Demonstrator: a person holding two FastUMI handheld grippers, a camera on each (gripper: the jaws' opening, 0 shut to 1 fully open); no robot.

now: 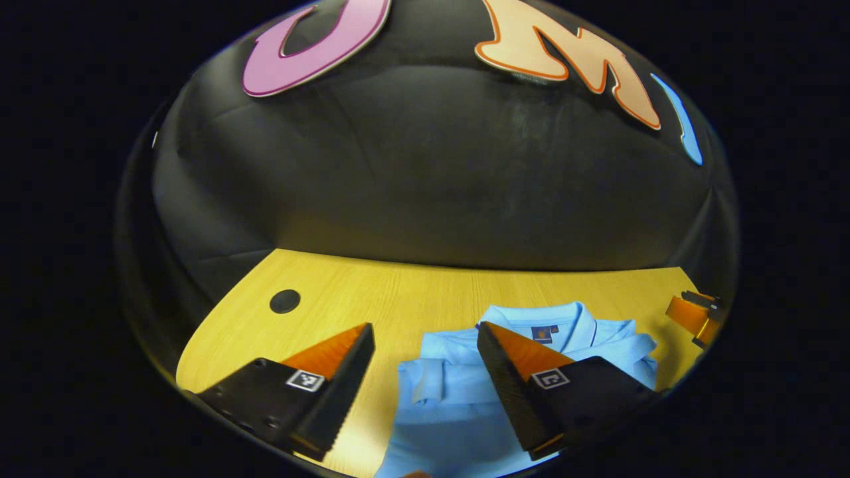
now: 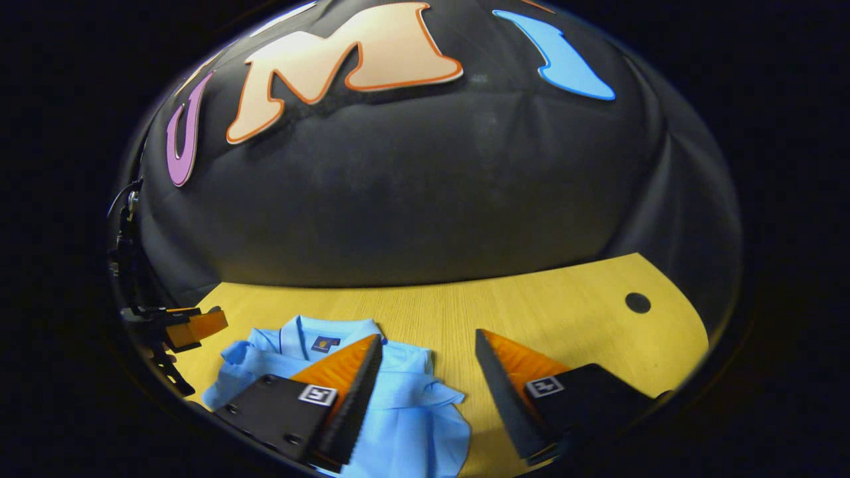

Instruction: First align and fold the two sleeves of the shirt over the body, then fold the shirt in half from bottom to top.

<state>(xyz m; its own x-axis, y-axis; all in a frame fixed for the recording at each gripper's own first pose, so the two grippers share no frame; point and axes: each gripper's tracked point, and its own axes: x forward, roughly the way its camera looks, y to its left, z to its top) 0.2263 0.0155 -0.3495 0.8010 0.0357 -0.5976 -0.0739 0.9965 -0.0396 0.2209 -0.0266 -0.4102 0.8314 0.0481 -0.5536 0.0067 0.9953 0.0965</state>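
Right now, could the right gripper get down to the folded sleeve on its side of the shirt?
Probably yes. The right gripper hangs open above the shirt, its fingers straddling the bunched sleeve edge. Nothing lies between them, and the left gripper sits far across the table.

A yellow wood-grain table (image 1: 412, 292) runs up to a black cloth wall. A light blue shirt (image 1: 458, 398) lies flat on the tabletop, collar toward the wall, both sleeves folded in over the body, cloth rumpled at the folds. A round black hole (image 1: 285, 301) sits in the bare wood well apart from the shirt, near one rounded far corner
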